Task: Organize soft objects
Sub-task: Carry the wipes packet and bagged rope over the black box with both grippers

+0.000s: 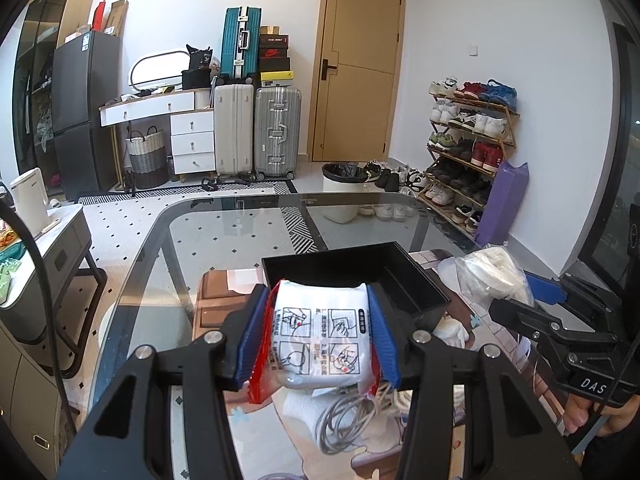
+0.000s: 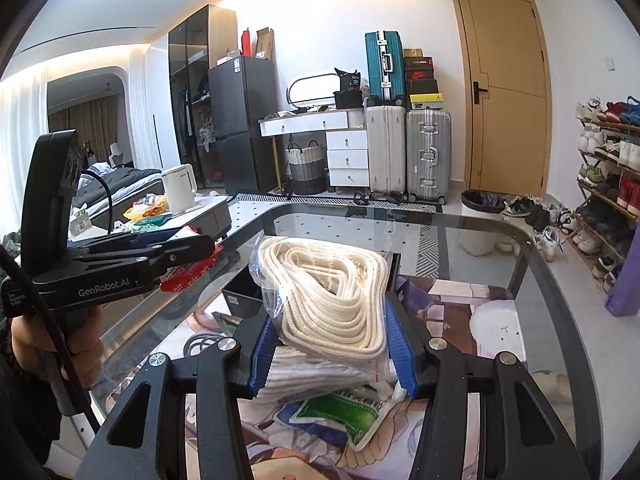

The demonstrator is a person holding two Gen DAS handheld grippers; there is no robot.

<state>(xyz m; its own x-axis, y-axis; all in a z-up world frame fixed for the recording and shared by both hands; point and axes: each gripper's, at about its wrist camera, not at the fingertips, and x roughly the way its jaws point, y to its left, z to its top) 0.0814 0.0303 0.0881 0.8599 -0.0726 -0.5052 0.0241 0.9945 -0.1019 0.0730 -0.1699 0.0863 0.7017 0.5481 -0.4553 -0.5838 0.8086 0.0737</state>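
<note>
Two grippers up over the glass counter (image 1: 240, 216), both loaded. Left gripper (image 1: 320, 336) has its blue fingers (image 1: 250, 340) closed onto a white pack (image 1: 322, 340) with printed instruction drawings and a red edge; pack is squeezed between them, lifted off the counter, just near of the black bin (image 1: 356, 276). Bin sits open-topped on a printed mat (image 1: 224, 304), toward the far side. Under the pack, a grey cable coil (image 1: 344, 416) lies on the mat.

Right gripper (image 2: 332, 344) has fingers (image 2: 400, 352) clamped on a clear bag of white rope (image 2: 332, 292), coils bulging up between them, held in the air. Below it on the mat: a green-and-white packet (image 2: 348, 416) and more white bagged stuff, hard to tell what. In the left wrist view the rope bag (image 1: 492, 276) shows at right, beside the bin's right wall, near the same height. Left gripper seen from the right wrist view sits at far left, red wrapper edge poking out.

Background: suitcases (image 1: 256, 128), door (image 1: 356, 68), shoe rack (image 1: 468, 156).
</note>
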